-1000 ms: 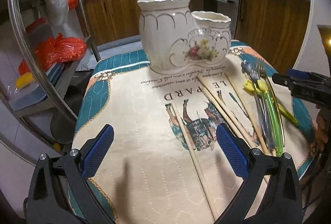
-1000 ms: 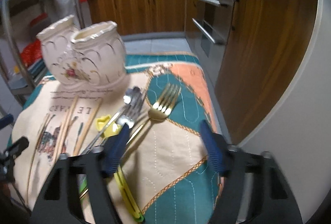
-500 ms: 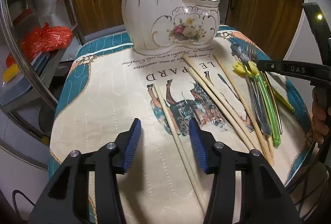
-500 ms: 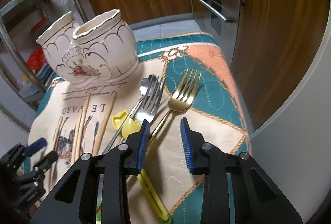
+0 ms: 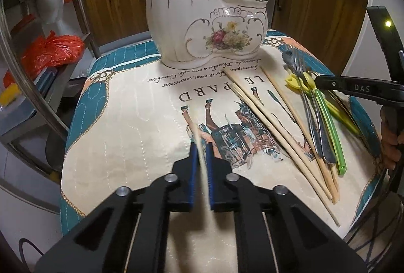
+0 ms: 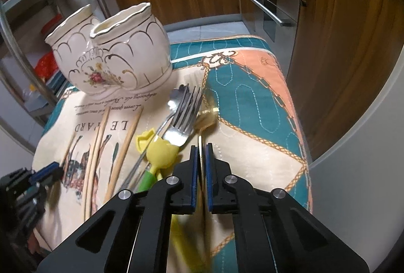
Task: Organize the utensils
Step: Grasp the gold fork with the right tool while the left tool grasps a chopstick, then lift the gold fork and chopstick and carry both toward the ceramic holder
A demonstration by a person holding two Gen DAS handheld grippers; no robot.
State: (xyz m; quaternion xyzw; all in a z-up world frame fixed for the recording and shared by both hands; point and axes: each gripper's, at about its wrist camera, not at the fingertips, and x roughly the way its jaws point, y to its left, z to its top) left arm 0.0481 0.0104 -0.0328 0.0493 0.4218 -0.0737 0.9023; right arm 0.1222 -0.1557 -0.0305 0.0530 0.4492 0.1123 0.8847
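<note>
Chopsticks and forks lie loose on the quilted cloth of the tabletop (image 5: 121, 121) in front of the two-pot ceramic holder (image 5: 202, 20), nothing yet inside it.

Left wrist view: my left gripper (image 5: 201, 154) has just been closing its jaws, which stood wide a second ago, and they are now clamped on the lone chopstick (image 5: 199, 141), blurred as if it is tipping up. I judge the hold to be well off the stick's middle, so the long end could swing or slide out as I lift, or catch the holder's rim. Three more chopsticks (image 5: 277, 126) lie to the right, touching the cutlery pile (image 5: 315, 121); a careless sweep would scatter them.

Right wrist view: my right gripper (image 6: 201, 159) was half open a second ago and has also just been closing; its jaws are now pinched on the thin handle of the gold fork (image 6: 205, 119). Its head, which lay flat and sharp before, is now smeared. The handle is slim and smooth, so it may twist between the pads. It sits just beside the steel fork (image 6: 184, 119) and the yellow-headed green utensil (image 6: 159, 154), and I could drag those along or knock them off the edge.
</note>
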